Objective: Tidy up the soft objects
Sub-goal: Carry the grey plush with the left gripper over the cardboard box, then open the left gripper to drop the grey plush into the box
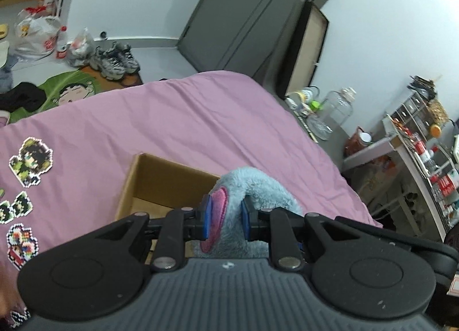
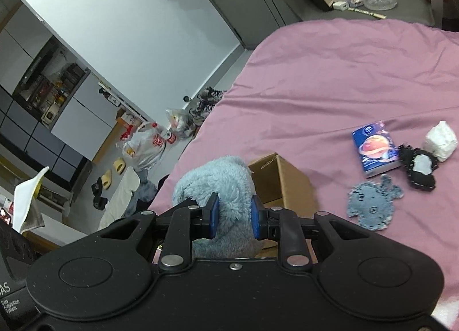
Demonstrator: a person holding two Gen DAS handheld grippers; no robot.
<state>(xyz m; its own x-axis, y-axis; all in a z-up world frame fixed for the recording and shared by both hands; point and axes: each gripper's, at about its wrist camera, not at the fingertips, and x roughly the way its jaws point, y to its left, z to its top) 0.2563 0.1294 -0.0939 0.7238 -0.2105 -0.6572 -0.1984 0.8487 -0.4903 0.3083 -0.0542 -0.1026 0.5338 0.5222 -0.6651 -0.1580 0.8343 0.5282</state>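
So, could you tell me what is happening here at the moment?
A person is working with both claws clamped on one fluffy blue plush toy: the left claw and the right claw. It is held above an open cardboard box on the pink bedsheet. Small fabric pieces lie nearby.

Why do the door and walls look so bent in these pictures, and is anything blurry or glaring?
Fisheye lenses: in the left wrist view the door bows and leans; in the right wrist view the wall cabinets tilt and curve. Both are evenly lit with soft daylight, without harsh glare. The blue plush toy, clamped by both grippers, looks slightly soft up close in each view, and corners darken.
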